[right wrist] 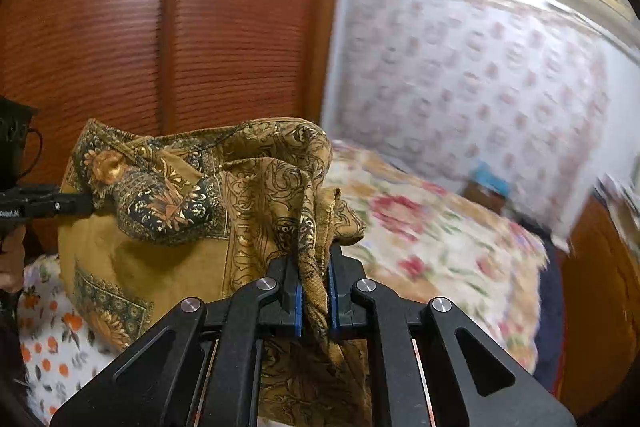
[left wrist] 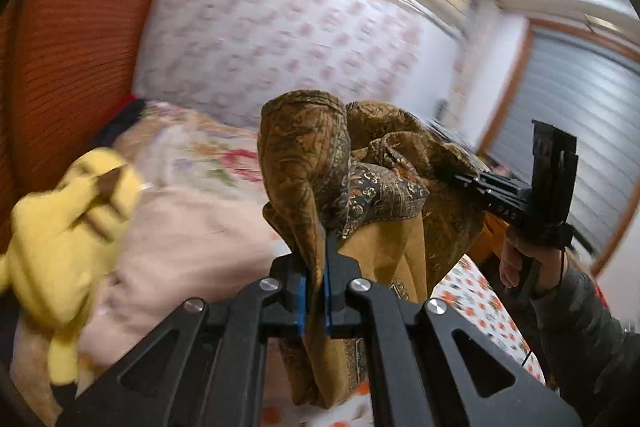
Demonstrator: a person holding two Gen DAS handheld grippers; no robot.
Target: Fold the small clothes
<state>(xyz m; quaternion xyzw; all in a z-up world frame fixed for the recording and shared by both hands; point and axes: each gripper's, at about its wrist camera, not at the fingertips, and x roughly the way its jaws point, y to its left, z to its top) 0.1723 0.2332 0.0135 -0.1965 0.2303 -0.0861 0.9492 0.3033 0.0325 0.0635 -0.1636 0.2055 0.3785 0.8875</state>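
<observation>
Over by the orange-brown wardrobe [left wrist: 80, 27], a yellow garment [left wrist: 68, 227] lies on a heap of pinkish cloth [left wrist: 192, 239] on the bed [left wrist: 200, 151], blurred at the left of the left-wrist view. Just right of that heap, the left tool [left wrist: 316, 267] is clenched on a bunched edge of the mustard patterned cloth [left wrist: 320, 155], its blue pads pressing the fabric from both sides. The cloth hangs in the air above the bed, draped in folds between the two tools, with a dark floral border showing near its middle. Further right, the right tool [left wrist: 452, 179] pinches the cloth's other end, gripped by a hand [left wrist: 520, 259] in a dark sleeve [left wrist: 580, 327]. Below it lies a white sheet with orange flowers [left wrist: 480, 299]. Seen from the right wrist, the right tool [right wrist: 316, 271] is likewise clamped on a twisted fold of the cloth [right wrist: 248, 167], and the left tool [right wrist: 76, 205] holds the far corner at the left edge. Behind stands the papered wall [right wrist: 480, 67].
</observation>
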